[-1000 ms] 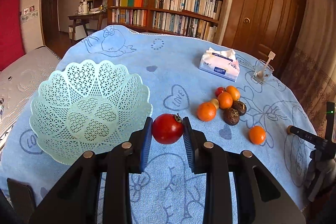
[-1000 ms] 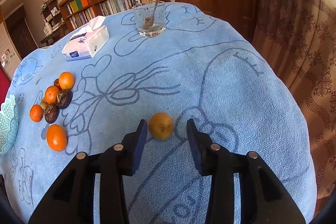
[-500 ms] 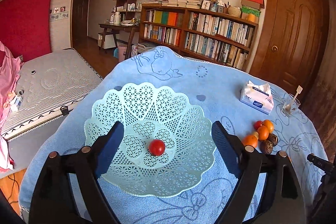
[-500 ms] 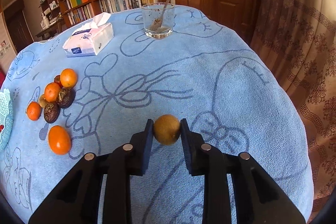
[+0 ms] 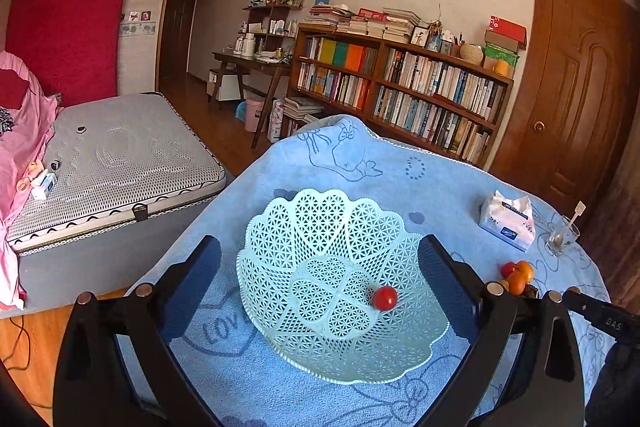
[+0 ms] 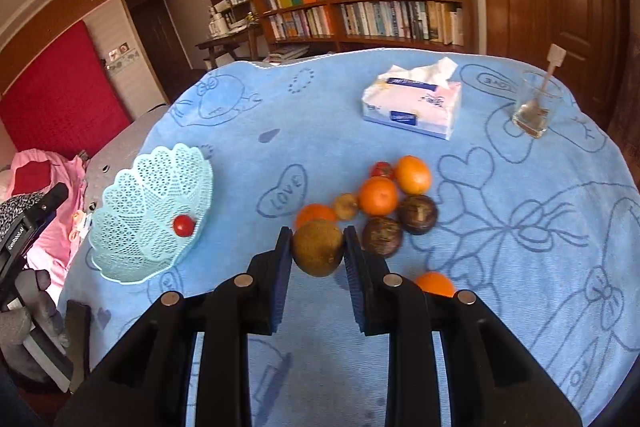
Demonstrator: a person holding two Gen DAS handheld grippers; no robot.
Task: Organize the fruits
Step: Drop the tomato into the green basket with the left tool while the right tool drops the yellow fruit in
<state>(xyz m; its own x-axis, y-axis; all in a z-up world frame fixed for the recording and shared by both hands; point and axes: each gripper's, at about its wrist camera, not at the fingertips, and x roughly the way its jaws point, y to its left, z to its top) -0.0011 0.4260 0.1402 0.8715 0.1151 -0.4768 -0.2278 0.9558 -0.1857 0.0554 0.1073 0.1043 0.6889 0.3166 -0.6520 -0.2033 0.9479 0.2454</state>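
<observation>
Now right tool [image 6: 318,251] clamps brown fruit [image 6: 317,247]; left tool [image 5: 320,267], apart, straddles basket [image 5: 320,219].

Round table under blue towel cloth [image 6: 500,227]. On it: mint lattice basket [image 6: 132,227] at left, fruit cluster [image 6: 384,195] mid-table, lone orange [image 6: 434,284] nearer, tissue pack [image 6: 412,107] and glass [image 6: 534,111] with spoon at far side.

The setting was a lived-in home bedroom. A mattress [image 5: 120,163] with pink bedding [image 5: 20,131] lay beside a crowded bookshelf [image 5: 400,95], a wooden door [image 5: 568,99] and a cloth-covered table [image 6: 500,227].
</observation>
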